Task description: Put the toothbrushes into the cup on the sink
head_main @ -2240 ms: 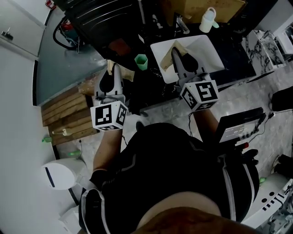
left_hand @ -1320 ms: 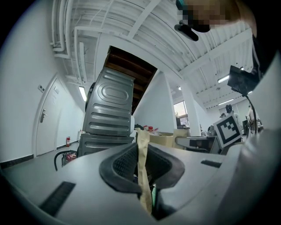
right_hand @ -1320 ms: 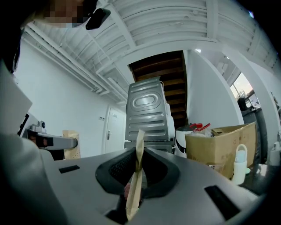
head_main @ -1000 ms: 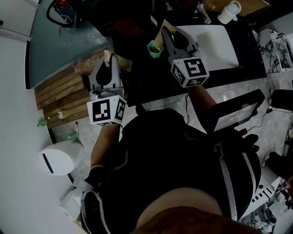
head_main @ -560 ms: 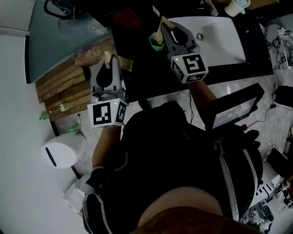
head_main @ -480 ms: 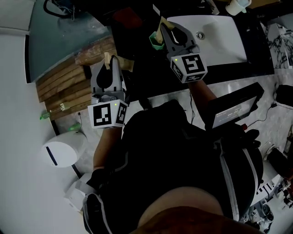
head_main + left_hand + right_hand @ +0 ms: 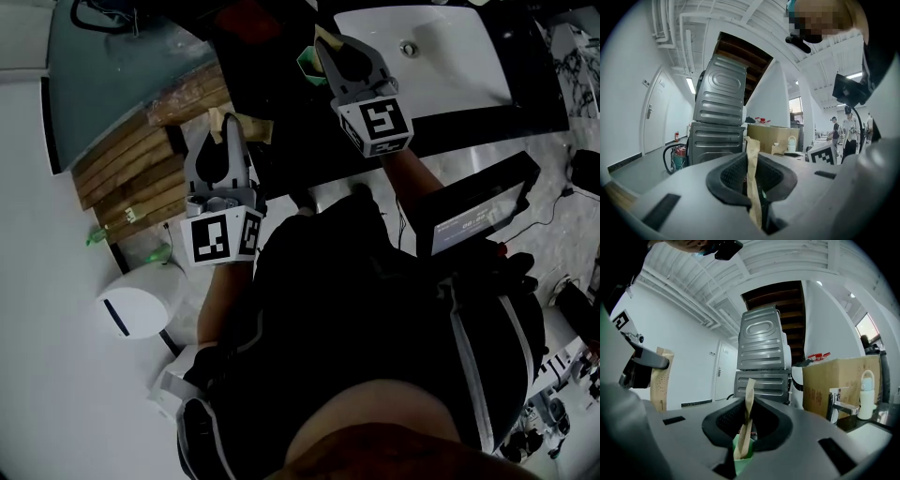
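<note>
Left tool (image 7: 751,182): jaws narrow, clamped on an upright paper-wrapped toothbrush (image 7: 753,157). Right tool (image 7: 744,430): jaws narrow, clamped on a second wrapped toothbrush (image 7: 748,401), lower end at the green cup (image 7: 742,461) mouth. The cup stands on the dark tabletop (image 7: 281,84) beside the sink (image 7: 459,56).

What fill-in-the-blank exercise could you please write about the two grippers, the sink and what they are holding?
1. The left gripper is shut on a paper-wrapped ____.
2. The right gripper holds its toothbrush over a ____ cup.
3. In the head view, the white sink lies to the ____ of the cup.

Missing words: toothbrush; green; right.
</note>
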The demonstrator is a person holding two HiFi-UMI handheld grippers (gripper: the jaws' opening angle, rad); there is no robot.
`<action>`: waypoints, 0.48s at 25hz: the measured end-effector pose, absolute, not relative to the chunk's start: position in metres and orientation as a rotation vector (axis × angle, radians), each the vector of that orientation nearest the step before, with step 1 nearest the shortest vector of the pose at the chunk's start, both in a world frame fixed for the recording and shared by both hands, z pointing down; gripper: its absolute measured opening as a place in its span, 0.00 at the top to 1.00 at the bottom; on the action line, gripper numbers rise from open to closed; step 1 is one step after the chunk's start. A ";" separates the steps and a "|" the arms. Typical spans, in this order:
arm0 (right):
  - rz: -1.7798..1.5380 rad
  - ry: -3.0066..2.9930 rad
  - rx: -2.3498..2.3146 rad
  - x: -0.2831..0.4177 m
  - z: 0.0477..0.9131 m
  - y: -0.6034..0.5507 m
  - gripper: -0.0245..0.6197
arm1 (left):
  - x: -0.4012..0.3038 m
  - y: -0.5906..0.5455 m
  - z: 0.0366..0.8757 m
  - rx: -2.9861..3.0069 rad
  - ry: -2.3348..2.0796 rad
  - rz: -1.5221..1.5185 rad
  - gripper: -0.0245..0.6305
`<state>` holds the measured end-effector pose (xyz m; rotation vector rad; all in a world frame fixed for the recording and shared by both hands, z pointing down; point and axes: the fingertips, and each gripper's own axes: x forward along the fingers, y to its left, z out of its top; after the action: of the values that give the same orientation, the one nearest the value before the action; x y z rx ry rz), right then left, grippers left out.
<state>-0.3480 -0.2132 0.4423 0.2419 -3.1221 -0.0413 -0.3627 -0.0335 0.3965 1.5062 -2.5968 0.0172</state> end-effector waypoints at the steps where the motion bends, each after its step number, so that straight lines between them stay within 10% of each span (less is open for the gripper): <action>1: -0.047 -3.122 0.247 -0.348 0.443 -0.213 0.89 | -0.363 -0.034 0.398 1.513 -2.590 0.016 0.90; 12: -0.067 -3.101 0.314 -0.348 0.448 -0.217 0.89 | -0.365 -0.032 0.403 1.545 -2.570 0.012 0.90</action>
<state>-0.3476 -0.2171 0.4477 0.3141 -3.1014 -0.0668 -0.3645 -0.0320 0.4029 1.5453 -2.5700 0.0116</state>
